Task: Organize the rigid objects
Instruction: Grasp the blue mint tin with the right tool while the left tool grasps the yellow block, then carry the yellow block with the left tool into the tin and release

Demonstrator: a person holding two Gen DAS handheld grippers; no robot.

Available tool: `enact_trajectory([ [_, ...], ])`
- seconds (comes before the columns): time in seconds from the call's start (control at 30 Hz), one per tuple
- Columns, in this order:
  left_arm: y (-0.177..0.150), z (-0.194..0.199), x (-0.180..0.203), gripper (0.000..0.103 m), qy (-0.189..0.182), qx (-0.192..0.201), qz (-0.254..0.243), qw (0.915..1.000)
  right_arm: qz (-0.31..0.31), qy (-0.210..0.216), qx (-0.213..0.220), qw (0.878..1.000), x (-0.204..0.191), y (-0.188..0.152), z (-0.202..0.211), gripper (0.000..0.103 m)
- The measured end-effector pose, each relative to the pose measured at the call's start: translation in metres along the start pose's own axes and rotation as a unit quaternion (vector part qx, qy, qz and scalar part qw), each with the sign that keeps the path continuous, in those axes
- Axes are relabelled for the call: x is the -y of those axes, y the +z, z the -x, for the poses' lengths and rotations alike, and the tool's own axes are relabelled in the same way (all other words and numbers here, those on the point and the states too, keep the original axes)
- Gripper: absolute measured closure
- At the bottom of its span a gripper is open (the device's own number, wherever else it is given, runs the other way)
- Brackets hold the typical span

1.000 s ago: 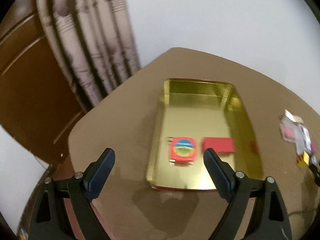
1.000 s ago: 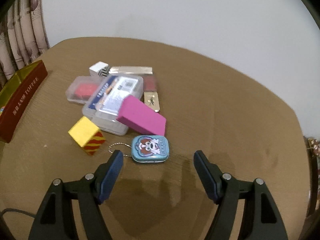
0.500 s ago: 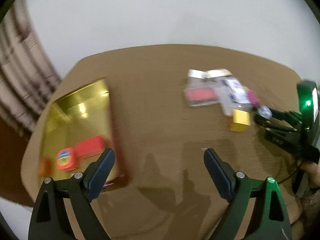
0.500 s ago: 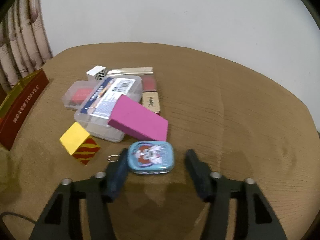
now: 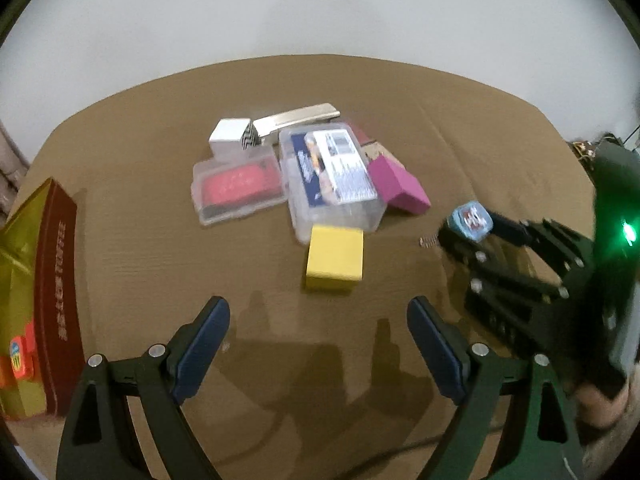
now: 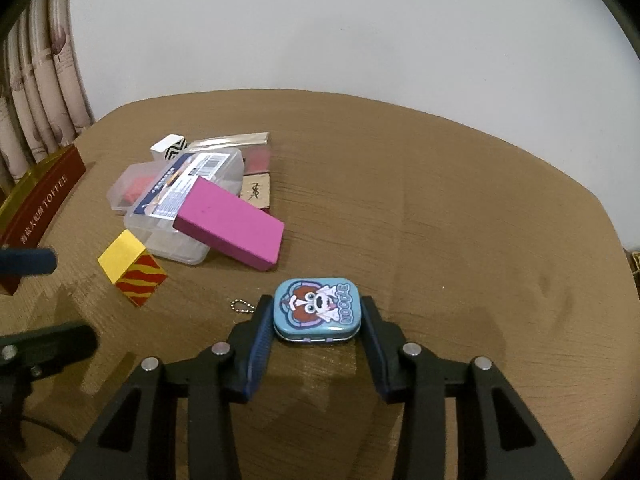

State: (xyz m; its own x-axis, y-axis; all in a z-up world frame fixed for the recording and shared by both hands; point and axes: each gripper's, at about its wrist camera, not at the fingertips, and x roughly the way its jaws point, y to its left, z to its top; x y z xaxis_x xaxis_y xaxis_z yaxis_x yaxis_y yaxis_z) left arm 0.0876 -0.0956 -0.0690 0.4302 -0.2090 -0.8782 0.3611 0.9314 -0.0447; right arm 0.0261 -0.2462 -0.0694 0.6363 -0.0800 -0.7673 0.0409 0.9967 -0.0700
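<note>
My right gripper (image 6: 317, 304) has its jaws closing, and both pads press on the sides of a small blue cartoon tin (image 6: 318, 312) with a bead chain (image 6: 242, 306) trailing off to its left. In the left wrist view the same tin (image 5: 472, 218) sits in the right gripper (image 5: 468, 224) at the right. My left gripper (image 5: 318, 307) is open, closing slightly, with nothing between its fingers. It hovers just in front of a yellow block (image 5: 335, 254) with red stripes (image 6: 132, 266).
A pile lies mid-table: a pink block (image 6: 230, 222), a labelled clear case (image 5: 330, 176), a clear case with a red insert (image 5: 236, 184), a white zigzag cube (image 5: 232, 138) and a silver strip (image 5: 296, 116). The gold toffee tin (image 5: 56, 280) stands at the left edge.
The left gripper swung right, from over the gold tin to in front of the pile. The right gripper moved forward and closed onto the blue tin.
</note>
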Motion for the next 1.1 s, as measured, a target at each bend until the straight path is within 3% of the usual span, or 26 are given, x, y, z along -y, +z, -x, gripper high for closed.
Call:
enact_trajectory([
  [0.07, 0.006, -0.006, 0.001, 0.020, -0.003, -0.005, 0.007, 1.0000, -0.003, 0.003, -0.001, 1.000, 0.000, -0.001, 0.000, 0.060],
  [0.33, 0.016, -0.026, -0.010, 0.052, -0.023, -0.030, 0.039, 0.9985, -0.007, 0.007, -0.001, 1.000, 0.005, 0.004, -0.002, 0.060],
  [0.47, 0.017, -0.031, -0.011, 0.058, -0.020, -0.035, 0.045, 0.9982, -0.007, 0.006, -0.002, 1.000, 0.004, 0.004, -0.002, 0.060],
  [0.57, 0.021, -0.036, -0.006, 0.075, -0.023, -0.032, 0.036, 0.9986, -0.007, 0.005, -0.002, 1.000, 0.003, 0.004, -0.003, 0.060],
  [0.8, 0.026, -0.038, -0.009, 0.076, -0.040, -0.030, 0.039, 0.9980, -0.005, 0.003, -0.002, 1.000, 0.004, 0.004, -0.002, 0.060],
  [1.1, 0.011, -0.010, -0.018, 0.076, -0.021, -0.023, 0.029, 0.9991, -0.006, 0.003, -0.003, 1.000, 0.004, 0.005, -0.002, 0.060],
])
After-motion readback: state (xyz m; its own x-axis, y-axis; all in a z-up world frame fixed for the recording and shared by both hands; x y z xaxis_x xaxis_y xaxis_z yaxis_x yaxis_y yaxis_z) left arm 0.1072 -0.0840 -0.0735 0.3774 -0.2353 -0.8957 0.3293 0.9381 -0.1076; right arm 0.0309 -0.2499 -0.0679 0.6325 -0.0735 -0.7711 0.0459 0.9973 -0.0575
